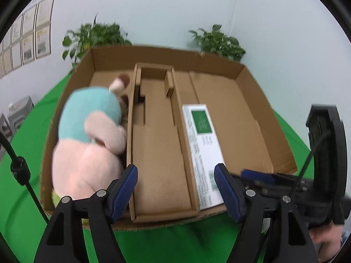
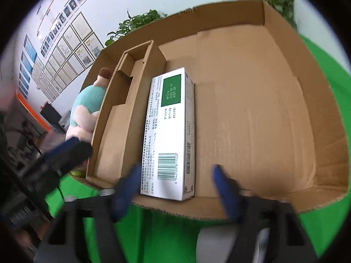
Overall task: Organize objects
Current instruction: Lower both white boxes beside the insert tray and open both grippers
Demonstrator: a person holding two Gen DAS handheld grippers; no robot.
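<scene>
A shallow cardboard box (image 2: 285,70) sits on a green desk (image 1: 26,144), split by a narrow cardboard insert (image 1: 158,153) that runs from its near edge to its far wall. In the compartment left of the insert lies a plush toy (image 1: 87,135), pink with a teal back, filling most of that space and pressed against the insert's wall. Right of the insert, a long white carton (image 2: 169,131) with a green panel and a barcode lies flat on the box floor, its long side against the insert and its near end at the box's front edge; the wider floor to its right is bare cardboard. The left hand-held gripper (image 1: 175,188) hangs above the near end of the insert, jaws apart and holding nothing. The right hand-held gripper (image 2: 175,186) is over the front edge of the box with the near end of the carton between its blue pads (image 2: 221,184), yet the pads stand clear of it, so it is released. Two potted plants (image 1: 219,41) stand behind the box against a pale wall.
</scene>
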